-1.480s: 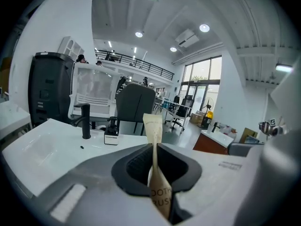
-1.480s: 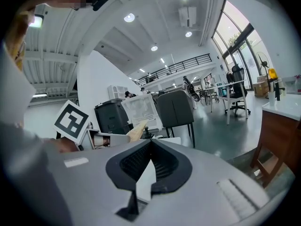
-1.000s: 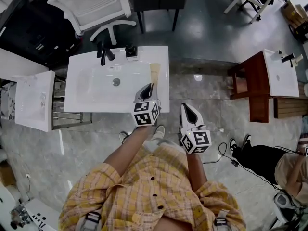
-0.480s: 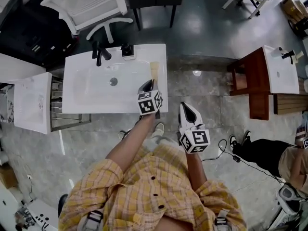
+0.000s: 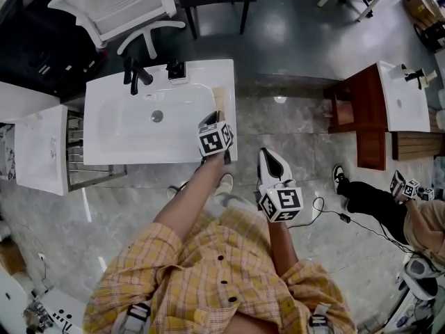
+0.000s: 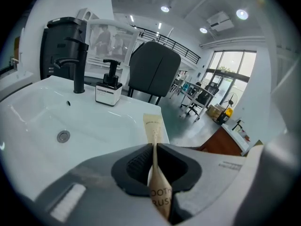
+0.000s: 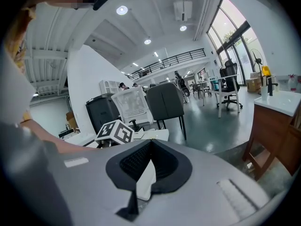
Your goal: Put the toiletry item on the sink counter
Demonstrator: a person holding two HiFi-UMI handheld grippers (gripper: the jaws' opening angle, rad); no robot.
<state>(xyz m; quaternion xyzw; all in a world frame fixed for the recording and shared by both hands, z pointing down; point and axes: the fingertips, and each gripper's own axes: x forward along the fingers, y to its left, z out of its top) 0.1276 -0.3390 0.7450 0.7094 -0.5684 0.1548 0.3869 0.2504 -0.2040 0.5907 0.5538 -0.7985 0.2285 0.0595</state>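
Left claw is clenched on the toothbrush packet, a thin brown paper sleeve pinched edge-on between the pads. Its far end pokes out ahead of the tips. In the head view the packet sits over the narrow right-hand strip of the sink surface, upper middle of the frame. I can't tell whether the far end already touches.

My read is that this is the placing step: item at the drop spot, not let go yet. Next move: bring it down until the sleeve lies flat on the strip, then release the claw and back straight out toward the bottom of the frame.

Clearances, left to right:
- Faucet and soap dispenser are on the back rim, well apart from the packet.
- Basin slopes away just left of the strip, so a drop biased left could slide in.
- The surface's right edge is just beside the packet, with bare floor past it. Little margin either way, so keep the sleeve parallel to that edge.
- Right claw is clenched with nothing gripped that I can see, over the floor lower right of the sink, near but clear.
- Wooden stand is far right, out of the way.
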